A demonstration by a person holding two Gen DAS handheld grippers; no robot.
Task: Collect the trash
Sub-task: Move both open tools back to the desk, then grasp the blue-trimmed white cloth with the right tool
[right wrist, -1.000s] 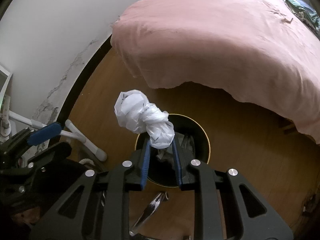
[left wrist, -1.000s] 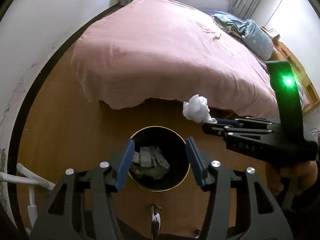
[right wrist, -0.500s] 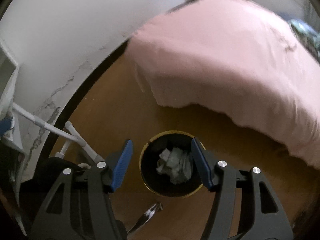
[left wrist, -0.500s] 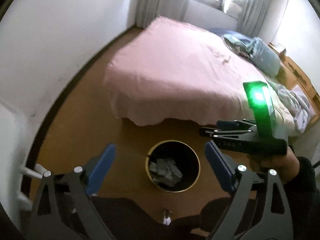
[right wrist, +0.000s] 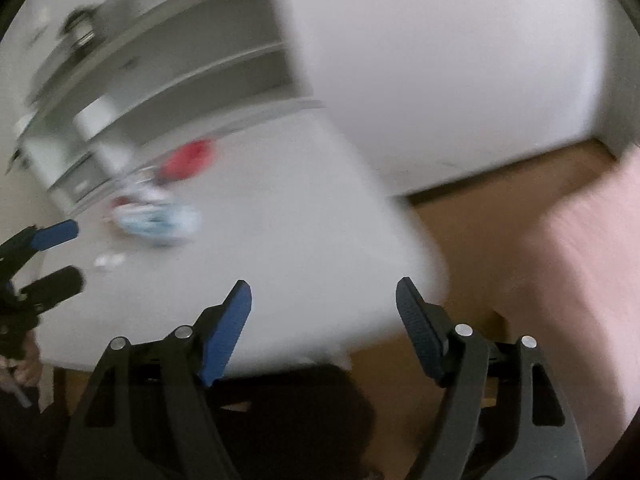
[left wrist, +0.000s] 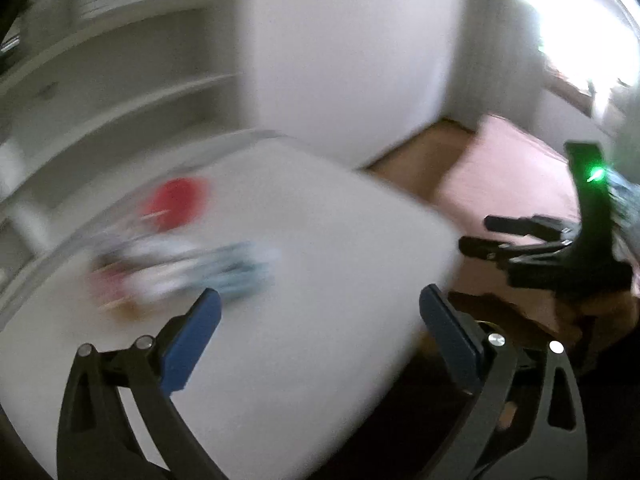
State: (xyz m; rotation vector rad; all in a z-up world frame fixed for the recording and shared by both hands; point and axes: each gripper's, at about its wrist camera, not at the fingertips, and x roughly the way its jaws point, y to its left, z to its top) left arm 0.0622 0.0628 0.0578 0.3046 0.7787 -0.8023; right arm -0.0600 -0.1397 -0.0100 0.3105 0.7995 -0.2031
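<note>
Shelving (left wrist: 132, 80): standing white and blurred, beyond the left fingers and the table's far edge.
Trash (left wrist: 180, 268): lying on the table ahead of the left fingers and a little to their left; it is showing as a smeared heap of pale blue, white and red scraps, perhaps wrappers, though motion blur is hiding what they are.
Red thing (left wrist: 176, 198): sitting just beyond the heap, further from the fingers; too blurred to name.
Table (left wrist: 312, 240): spreading white under and ahead of both pairs of fingers.
Left gripper (left wrist: 320, 312): hovering over the table with its blue-padded fingers spread wide and holding nothing.
Right gripper (right wrist: 324, 308): hanging over the table's near edge, its fingers also standing wide apart and carrying nothing; the trash (right wrist: 156, 216) is lying ahead and well to the left of them.
Floor (right wrist: 480, 216): showing brown wood past the table's corner, to the right of the right fingers.
Bed (right wrist: 592, 280): lying pink at the far right.
</note>
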